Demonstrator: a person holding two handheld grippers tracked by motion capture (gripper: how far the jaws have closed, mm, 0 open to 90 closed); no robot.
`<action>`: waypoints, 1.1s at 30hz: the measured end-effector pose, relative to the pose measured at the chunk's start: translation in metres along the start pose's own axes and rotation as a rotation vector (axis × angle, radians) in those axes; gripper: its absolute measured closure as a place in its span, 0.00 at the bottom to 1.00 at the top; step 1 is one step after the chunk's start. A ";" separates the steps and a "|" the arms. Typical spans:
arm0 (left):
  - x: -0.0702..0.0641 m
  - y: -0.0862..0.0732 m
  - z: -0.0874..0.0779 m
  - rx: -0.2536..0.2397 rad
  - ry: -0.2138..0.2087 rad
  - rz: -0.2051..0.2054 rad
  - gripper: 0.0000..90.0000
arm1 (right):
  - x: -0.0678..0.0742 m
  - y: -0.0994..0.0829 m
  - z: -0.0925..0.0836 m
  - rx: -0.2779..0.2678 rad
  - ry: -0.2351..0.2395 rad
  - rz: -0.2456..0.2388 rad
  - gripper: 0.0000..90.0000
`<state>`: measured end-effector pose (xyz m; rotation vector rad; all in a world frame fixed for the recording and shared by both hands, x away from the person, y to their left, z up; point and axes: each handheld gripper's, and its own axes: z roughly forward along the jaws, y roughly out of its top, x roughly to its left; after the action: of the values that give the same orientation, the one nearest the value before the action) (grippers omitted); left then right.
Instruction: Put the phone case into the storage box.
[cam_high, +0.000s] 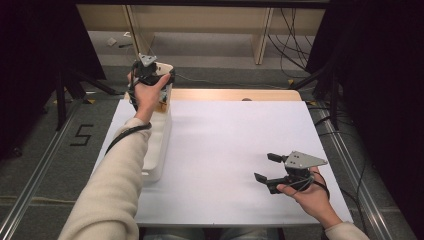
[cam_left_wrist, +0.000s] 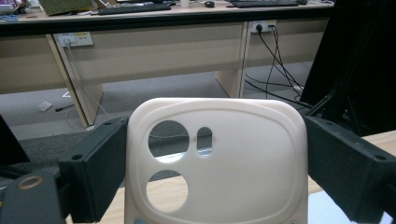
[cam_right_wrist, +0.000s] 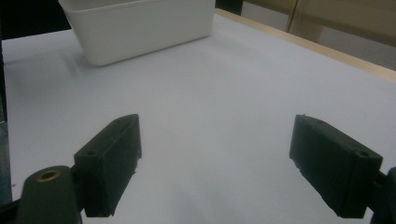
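Note:
A cream plastic phone case (cam_left_wrist: 243, 163) with round camera holes stands upright between the jaws of my left gripper (cam_left_wrist: 215, 130), which is shut on its two sides. In the high view the left gripper (cam_high: 150, 75) holds the case (cam_high: 166, 68) in the air over the far end of the white bin (cam_high: 157, 145), at the table's far left. My right gripper (cam_high: 265, 169) hovers low over the white table top (cam_high: 225, 140) at the near right. It (cam_right_wrist: 217, 135) is open, with nothing between its jaws.
The long white bin (cam_right_wrist: 140, 28) lies along the table's left edge. A wooden strip (cam_high: 235, 95) borders the far side. Beyond it are desk legs and cables (cam_left_wrist: 275, 60) on the floor, and black stands flank the table.

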<state>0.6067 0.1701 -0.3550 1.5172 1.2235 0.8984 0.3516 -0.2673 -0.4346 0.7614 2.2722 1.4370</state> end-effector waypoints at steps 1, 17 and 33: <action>0.000 0.000 0.000 0.000 0.000 0.001 0.12 | 0.000 0.000 0.000 -0.002 0.000 0.001 0.20; 0.001 -0.004 0.004 0.011 0.005 0.007 0.12 | 0.000 0.000 0.000 0.000 0.001 0.001 0.20; 0.003 -0.008 0.005 0.017 0.011 0.010 0.12 | 0.000 0.000 0.000 0.000 0.001 0.000 0.20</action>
<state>0.6097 0.1724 -0.3638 1.5349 1.2354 0.9067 0.3515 -0.2673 -0.4346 0.7615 2.2724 1.4376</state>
